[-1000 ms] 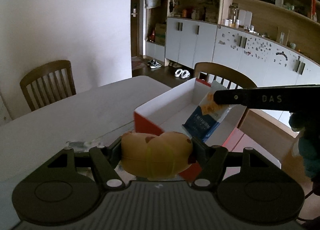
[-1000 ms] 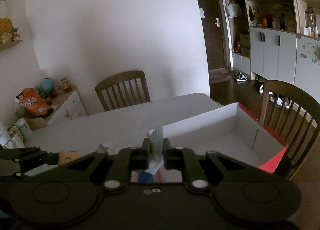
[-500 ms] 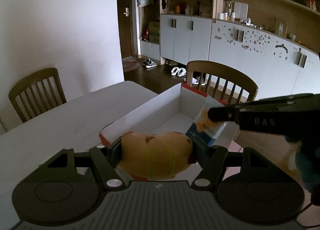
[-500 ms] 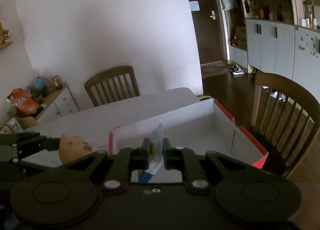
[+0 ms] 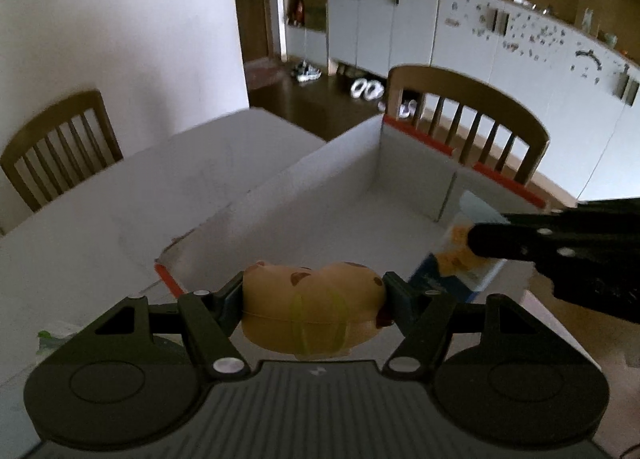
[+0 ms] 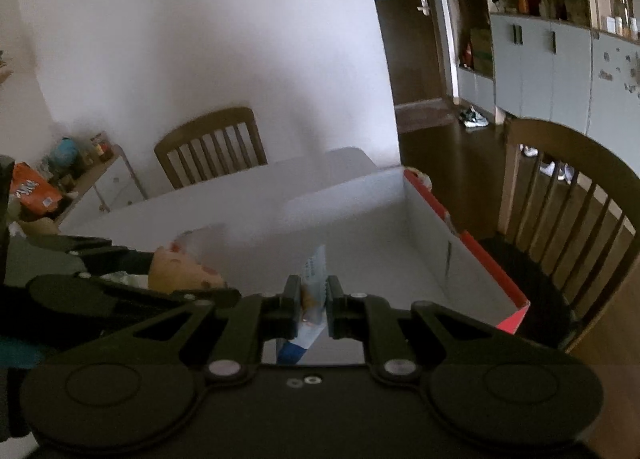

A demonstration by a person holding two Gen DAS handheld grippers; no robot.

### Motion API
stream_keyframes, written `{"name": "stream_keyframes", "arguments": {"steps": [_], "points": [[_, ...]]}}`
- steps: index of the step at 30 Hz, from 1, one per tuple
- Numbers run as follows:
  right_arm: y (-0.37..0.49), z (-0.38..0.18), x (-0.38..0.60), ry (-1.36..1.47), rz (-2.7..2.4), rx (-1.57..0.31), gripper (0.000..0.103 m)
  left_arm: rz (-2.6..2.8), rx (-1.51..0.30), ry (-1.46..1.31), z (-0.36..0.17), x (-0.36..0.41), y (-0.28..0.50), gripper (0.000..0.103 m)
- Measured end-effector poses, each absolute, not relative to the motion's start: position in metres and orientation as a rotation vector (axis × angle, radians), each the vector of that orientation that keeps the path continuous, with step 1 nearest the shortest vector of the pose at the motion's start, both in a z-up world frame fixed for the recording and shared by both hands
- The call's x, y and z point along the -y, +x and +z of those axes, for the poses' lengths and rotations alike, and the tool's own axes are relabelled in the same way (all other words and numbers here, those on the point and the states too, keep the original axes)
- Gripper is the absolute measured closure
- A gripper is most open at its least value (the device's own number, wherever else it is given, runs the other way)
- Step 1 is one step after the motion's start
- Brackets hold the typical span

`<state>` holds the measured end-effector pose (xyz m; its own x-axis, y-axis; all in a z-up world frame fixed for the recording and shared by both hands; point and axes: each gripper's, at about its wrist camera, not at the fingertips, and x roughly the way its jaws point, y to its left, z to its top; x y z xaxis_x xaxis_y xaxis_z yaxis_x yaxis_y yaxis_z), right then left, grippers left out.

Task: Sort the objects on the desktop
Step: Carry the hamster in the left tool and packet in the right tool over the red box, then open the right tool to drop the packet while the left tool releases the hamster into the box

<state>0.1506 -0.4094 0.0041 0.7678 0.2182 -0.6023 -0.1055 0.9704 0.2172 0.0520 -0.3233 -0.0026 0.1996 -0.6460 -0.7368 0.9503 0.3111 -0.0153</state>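
1. The box (image 5: 400,187) lies open and bare at the corner of the surface (image 5: 120,211), its red rim near a chair (image 5: 472,115).
2. Left gripper (image 5: 314,299): jaws clamped on a tan toy (image 5: 312,311) over the box's near wall.
3. Right gripper (image 6: 314,299): jaws pinched tight on a blue-and-white packet (image 6: 314,279) above the box; its print is illegible and its lower end hidden.

a white table (image 5: 100,227) carries the things. directly on it, at its right side, sits an open cardboard box (image 5: 280,195) with white inner walls and orange-red outer faces, its far corner near the table's far right corner. at the near left edge of the table lies a small crumpled white and green thing (image 5: 52,339), too blurred to identify.
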Motion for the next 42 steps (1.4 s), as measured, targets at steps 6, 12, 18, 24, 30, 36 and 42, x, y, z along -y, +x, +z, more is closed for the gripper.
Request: {"name": "stream_keyframes", "arguments": {"steps": [6,12,18,24,30,36,42], "points": [[0.162,-0.013,0.418,0.195,0.173,-0.717,0.091,-1.185,-0.753,0.588,-0.021,0.352,0.055,0.032],[0.171,-0.029,0.425,0.200,0.179,-0.766,0.091,-1.199,-0.830,0.692,-0.046,0.377,0.056,0.032],[0.180,-0.036,0.425,0.199,0.190,-0.804,0.091,-1.194,-0.917,0.735,-0.061,0.393,0.064,0.032],[0.189,-0.038,0.422,0.156,0.191,-0.827,0.091,-1.184,-0.983,0.780,-0.071,0.404,0.070,0.032],[0.204,-0.040,0.413,0.136,0.207,-0.879,0.091,-1.153,-1.027,0.841,-0.079,0.417,0.073,0.032],[0.214,-0.041,0.406,0.077,0.213,-0.909,0.089,-1.130,-1.085,0.872,-0.092,0.419,0.078,0.032],[0.222,-0.044,0.399,0.016,0.228,-0.945,0.080,-1.128,-1.104,0.904,-0.095,0.421,0.077,0.031]]}}
